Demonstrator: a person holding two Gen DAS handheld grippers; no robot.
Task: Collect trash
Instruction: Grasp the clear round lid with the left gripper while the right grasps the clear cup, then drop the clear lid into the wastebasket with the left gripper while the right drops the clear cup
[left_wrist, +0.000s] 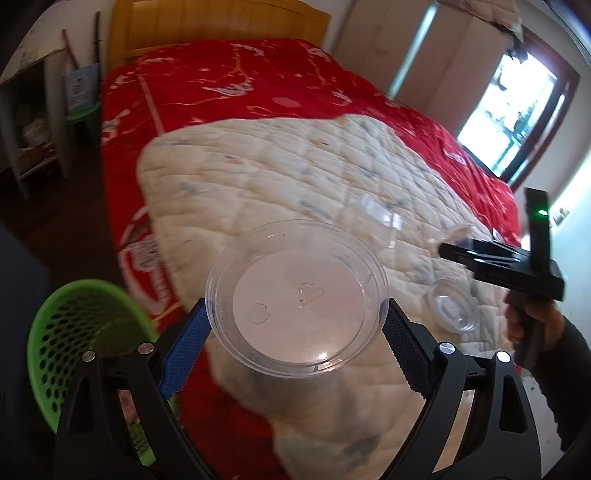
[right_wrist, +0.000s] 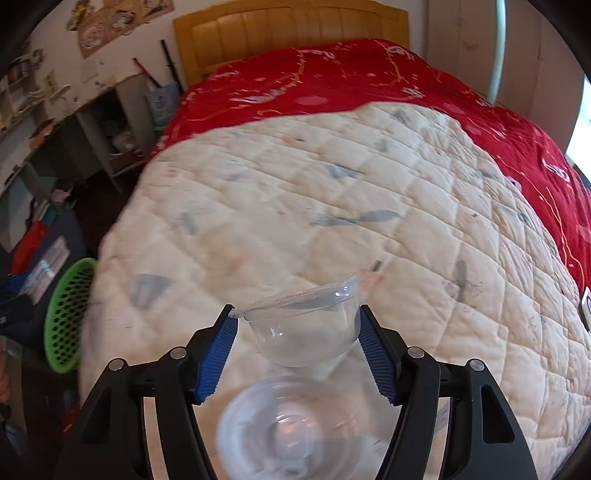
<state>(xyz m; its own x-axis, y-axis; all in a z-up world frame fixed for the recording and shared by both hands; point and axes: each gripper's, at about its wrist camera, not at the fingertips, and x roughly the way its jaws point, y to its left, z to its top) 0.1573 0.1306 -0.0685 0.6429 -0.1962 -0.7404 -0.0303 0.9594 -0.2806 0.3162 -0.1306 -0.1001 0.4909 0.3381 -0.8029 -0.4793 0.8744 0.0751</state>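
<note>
My left gripper (left_wrist: 295, 314) is shut on a clear round plastic lid (left_wrist: 297, 299) and holds it above the bed's near edge. A green perforated trash basket (left_wrist: 85, 332) stands on the floor to its lower left; it also shows in the right wrist view (right_wrist: 68, 317). My right gripper (right_wrist: 298, 325) is shut on a clear plastic bowl (right_wrist: 306, 328), tilted, just above the quilt. A second clear lid (right_wrist: 291, 428) lies on the quilt below it. In the left wrist view the right gripper (left_wrist: 502, 262) is at the right, above a clear lid (left_wrist: 452, 310).
A cream quilt (right_wrist: 332, 206) covers the near part of a bed with a red cover (left_wrist: 229, 88) and a yellow headboard (right_wrist: 288, 33). Another clear plastic piece (left_wrist: 376, 212) lies on the quilt. Shelves and clutter (right_wrist: 55, 155) stand left of the bed.
</note>
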